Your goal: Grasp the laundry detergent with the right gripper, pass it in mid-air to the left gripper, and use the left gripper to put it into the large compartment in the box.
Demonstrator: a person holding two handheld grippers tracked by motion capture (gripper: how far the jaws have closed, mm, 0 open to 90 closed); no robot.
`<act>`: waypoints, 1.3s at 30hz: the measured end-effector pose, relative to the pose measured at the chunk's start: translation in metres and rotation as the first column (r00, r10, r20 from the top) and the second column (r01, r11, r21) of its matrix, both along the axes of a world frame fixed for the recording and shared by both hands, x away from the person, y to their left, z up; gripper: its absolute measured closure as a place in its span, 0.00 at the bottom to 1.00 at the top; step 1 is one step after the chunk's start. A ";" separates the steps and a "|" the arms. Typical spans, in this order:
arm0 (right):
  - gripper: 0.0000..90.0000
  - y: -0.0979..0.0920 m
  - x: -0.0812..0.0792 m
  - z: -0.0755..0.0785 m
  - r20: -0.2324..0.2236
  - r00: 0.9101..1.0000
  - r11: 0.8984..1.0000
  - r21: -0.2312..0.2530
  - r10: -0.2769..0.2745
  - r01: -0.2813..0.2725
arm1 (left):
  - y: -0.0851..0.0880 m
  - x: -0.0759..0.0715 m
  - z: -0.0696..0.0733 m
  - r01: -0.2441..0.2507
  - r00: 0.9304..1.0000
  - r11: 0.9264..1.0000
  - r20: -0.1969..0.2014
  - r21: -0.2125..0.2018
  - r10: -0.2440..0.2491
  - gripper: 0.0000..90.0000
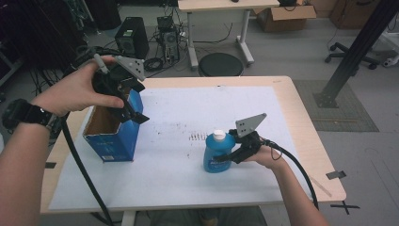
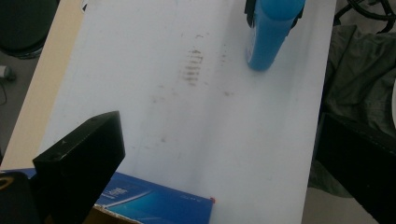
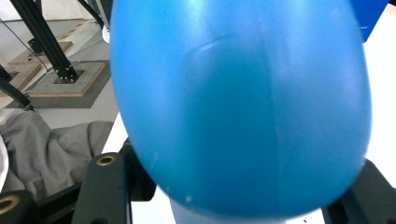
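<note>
A blue bottle (image 1: 217,155) with a white cap stands upright on the white sheet (image 1: 188,113), front right of centre. My right gripper (image 1: 230,157) reaches in from the right and is shut on the bottle's body. In the right gripper view the bottle (image 3: 243,102) sits between the two black jaws, pressed on both sides. A blue cardboard box (image 1: 113,141) stands open-topped at the left. My left gripper (image 1: 129,110) hovers over the box's right rim with its jaws wide apart. The left gripper view shows the box's edge (image 2: 154,200) below and the bottle (image 2: 271,32) farther off.
The wooden table (image 1: 301,117) ends close to the right of the bottle. Dark smudges (image 1: 197,137) mark the sheet's middle. Behind the table stand a black stool (image 1: 220,64), computer towers (image 1: 131,40) and a second table. A black frame post (image 1: 353,52) rises at the right.
</note>
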State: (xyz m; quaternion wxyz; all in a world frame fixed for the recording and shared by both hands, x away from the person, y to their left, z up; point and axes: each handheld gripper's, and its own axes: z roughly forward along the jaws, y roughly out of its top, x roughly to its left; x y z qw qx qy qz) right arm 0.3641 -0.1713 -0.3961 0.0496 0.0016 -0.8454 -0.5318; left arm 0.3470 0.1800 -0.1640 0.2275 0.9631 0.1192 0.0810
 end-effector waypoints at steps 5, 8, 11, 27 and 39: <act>0.46 0.003 0.000 0.004 -0.001 1.000 1.000 -0.007 -0.025 0.025 | -0.003 0.000 0.000 0.008 1.000 1.000 0.000 0.001 -0.008 0.03; 0.46 0.004 0.002 0.014 -0.007 0.999 0.999 -0.001 -0.035 0.035 | -0.006 0.000 0.000 0.015 1.000 1.000 0.000 0.003 -0.015 0.03; 0.46 0.008 0.003 0.029 -0.004 0.999 0.999 0.003 -0.034 0.034 | -0.008 -0.001 0.002 0.022 1.000 1.000 0.003 0.000 -0.022 0.03; 0.46 0.069 0.005 0.100 0.050 0.997 0.995 -0.082 0.051 -0.047 | -0.021 -0.006 0.013 0.051 0.999 0.999 0.015 0.003 -0.051 0.03; 0.46 0.114 0.009 0.121 0.057 0.995 0.992 -0.099 0.083 -0.077 | -0.030 -0.013 0.017 0.074 0.997 0.997 0.011 0.009 -0.074 0.03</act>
